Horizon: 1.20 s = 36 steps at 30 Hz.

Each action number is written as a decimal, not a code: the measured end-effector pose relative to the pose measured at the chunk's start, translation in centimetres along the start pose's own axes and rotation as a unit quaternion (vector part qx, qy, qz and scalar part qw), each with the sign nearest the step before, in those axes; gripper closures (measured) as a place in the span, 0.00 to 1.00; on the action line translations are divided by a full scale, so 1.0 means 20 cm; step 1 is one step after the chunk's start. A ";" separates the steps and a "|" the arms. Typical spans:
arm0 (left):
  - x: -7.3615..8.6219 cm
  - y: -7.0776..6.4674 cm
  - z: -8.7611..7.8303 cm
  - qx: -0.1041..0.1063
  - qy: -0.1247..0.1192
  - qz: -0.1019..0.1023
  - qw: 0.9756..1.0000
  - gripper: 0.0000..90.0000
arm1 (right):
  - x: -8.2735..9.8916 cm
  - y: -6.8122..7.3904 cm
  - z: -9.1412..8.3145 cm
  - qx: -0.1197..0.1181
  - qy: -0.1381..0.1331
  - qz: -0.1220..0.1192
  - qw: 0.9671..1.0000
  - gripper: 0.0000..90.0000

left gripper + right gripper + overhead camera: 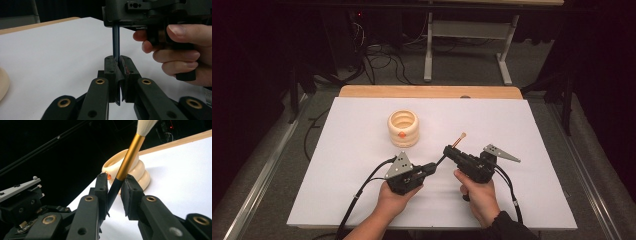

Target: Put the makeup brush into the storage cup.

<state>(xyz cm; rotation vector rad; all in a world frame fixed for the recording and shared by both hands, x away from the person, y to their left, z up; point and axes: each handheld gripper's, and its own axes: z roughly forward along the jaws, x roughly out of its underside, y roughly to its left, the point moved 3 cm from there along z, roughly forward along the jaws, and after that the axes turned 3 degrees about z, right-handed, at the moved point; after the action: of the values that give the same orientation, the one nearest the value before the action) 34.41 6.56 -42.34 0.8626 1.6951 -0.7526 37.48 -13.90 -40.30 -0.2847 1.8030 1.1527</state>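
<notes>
Brush (126,163) tip — cropped above right gripper (117,187)

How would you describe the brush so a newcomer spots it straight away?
On the white table cover, look just in front of the cream ribbed cup, between the two grippers. The brush is a thin stick: dark handle, gold collar, pale bristle tip pointing up and away.

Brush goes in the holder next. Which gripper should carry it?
Right, probably. The right gripper brackets the brush near its gold ferrule, so the handle end could drop into the holder once freed. The left gripper is shut on that handle end, which would block it.
</notes>
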 end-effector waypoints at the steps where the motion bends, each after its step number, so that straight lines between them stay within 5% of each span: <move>1: 0.00 0.00 0.00 0.000 0.001 0.000 1.000 0.94 | 0.00 0.00 0.00 -0.003 0.000 0.001 1.000 0.88; 27: 0.01 0.00 0.02 0.007 0.014 0.002 1.000 0.93 | 0.00 0.03 0.00 -0.034 0.004 0.000 0.999 0.95; 36: 0.02 0.01 0.03 0.009 0.023 -0.001 1.000 0.80 | 0.00 0.03 -0.01 -0.037 0.001 -0.007 0.999 0.95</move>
<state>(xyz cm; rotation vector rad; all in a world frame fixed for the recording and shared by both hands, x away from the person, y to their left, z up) 34.71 6.26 -42.78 0.8963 1.7335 -0.7553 37.01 -13.64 -39.88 -0.3420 1.7595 1.2116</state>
